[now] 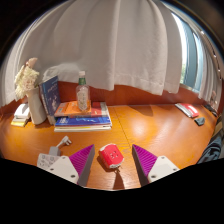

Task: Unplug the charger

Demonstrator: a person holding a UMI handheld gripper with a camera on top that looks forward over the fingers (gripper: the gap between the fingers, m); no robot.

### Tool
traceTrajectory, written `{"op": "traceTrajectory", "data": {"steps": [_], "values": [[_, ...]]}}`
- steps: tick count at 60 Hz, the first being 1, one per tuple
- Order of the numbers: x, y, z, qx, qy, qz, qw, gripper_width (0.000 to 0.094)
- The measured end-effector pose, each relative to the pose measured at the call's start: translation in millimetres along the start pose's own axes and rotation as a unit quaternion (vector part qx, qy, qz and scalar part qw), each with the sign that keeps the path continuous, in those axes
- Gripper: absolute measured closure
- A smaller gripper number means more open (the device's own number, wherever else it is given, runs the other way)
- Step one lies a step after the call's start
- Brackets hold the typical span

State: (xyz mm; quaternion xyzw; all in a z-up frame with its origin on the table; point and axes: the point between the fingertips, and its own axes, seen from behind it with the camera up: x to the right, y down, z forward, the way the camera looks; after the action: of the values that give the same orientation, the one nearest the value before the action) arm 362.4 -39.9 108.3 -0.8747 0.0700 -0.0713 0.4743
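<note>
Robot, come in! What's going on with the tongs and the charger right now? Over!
Tongs open, purple pads apart. Small red charger-like block sits between them on the wooden table, not gripped. No plug or socket visible. Books and bottle beyond, not blocking.

bare desk (150, 125) ahead, books (82, 118) + bottle (83, 92) block left

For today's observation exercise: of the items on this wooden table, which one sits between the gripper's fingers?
The small red object, between the open gripper's purple pads. The bottle and books lie beyond them.
</note>
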Motion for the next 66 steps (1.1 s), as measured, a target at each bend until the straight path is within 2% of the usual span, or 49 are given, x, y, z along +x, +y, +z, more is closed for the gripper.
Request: {"op": "traceTrajectory", "data": {"steps": [13, 23, 45, 66], "values": [[-45.2, -52.0, -99.8, 0.077, -0.005, 0.016, 0.997, 0.0177], [-111.3, -48.8, -179.2, 0.098, -0.041, 0.019, 0.994, 0.0177], [-254.8, 33.7, -283.0, 0.066, -0.132, -0.026, 0.989, 0.016], [-294.4, 71.8, -310.2, 0.047, -0.165, -0.052, 0.984, 0.016]]}}
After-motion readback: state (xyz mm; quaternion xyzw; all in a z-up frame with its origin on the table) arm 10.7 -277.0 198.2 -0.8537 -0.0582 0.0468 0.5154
